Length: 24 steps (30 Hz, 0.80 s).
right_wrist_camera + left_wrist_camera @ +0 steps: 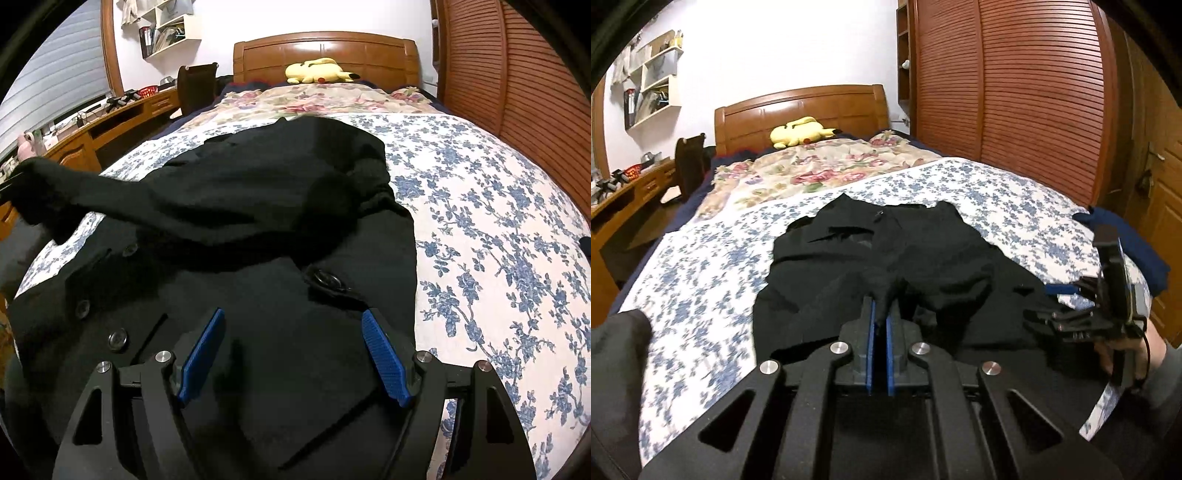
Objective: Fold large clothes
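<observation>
A large black coat (886, 251) with buttons lies spread on the bed; it also fills the right wrist view (258, 206). My left gripper (881, 306) is shut on a pinched fold of the coat's fabric and lifts it off the bed. In the right wrist view that lifted sleeve (55, 184) stretches away to the left. My right gripper (293, 321) is open, its blue pads (384, 358) wide apart, hovering low over the coat's near part beside a large button (325, 278). The right gripper also shows at the right of the left wrist view (1071, 325).
The bed has a blue-flowered white cover (498, 240) and a pink-flowered quilt (812, 170) farther up. A yellow plush toy (317, 70) lies by the wooden headboard (801, 110). A slatted wardrobe (1015, 81) stands right; a wooden desk (110, 122) and chair stand left.
</observation>
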Tool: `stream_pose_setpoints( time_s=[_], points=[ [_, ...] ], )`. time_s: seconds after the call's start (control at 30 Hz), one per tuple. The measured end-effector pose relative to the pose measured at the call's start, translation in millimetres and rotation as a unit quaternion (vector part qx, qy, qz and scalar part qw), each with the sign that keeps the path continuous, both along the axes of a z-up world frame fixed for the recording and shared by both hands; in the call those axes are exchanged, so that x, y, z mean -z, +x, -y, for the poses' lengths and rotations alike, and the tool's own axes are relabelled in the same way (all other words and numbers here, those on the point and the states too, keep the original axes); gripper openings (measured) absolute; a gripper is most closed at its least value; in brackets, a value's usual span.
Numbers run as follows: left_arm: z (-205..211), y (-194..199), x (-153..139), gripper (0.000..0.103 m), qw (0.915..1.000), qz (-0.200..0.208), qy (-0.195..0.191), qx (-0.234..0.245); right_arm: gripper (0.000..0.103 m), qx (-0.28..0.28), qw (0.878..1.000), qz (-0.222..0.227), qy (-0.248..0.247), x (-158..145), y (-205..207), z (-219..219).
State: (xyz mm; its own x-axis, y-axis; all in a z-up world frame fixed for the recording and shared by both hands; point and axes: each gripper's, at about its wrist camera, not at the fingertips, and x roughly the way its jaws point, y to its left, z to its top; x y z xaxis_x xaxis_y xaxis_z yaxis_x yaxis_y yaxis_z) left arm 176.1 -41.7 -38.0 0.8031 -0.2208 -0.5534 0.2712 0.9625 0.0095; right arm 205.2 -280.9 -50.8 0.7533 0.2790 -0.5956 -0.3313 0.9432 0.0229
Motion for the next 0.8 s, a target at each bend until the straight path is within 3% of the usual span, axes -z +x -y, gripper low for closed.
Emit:
stream_pose_setpoints(
  time_s=[0.27, 0.53, 0.8],
  points=[
    [-16.4, -23.8, 25.6, 0.006, 0.9987, -0.041, 0.029, -0.004, 0.078, 0.001, 1.000, -0.003, -0.003, 2.4, 2.8, 0.0],
    [-36.5, -43.0, 40.4, 0.030, 0.9978, -0.065, 0.016, -0.004, 0.078, -0.002, 1.000, 0.001, -0.013, 2.9, 3.5, -4.4],
    [-61.2, -47.7, 56.7, 0.036, 0.9957, -0.078, 0.038, -0.034, 0.078, -0.010, 1.000, 0.009, -0.011, 0.6, 2.1, -5.1]
  ],
)
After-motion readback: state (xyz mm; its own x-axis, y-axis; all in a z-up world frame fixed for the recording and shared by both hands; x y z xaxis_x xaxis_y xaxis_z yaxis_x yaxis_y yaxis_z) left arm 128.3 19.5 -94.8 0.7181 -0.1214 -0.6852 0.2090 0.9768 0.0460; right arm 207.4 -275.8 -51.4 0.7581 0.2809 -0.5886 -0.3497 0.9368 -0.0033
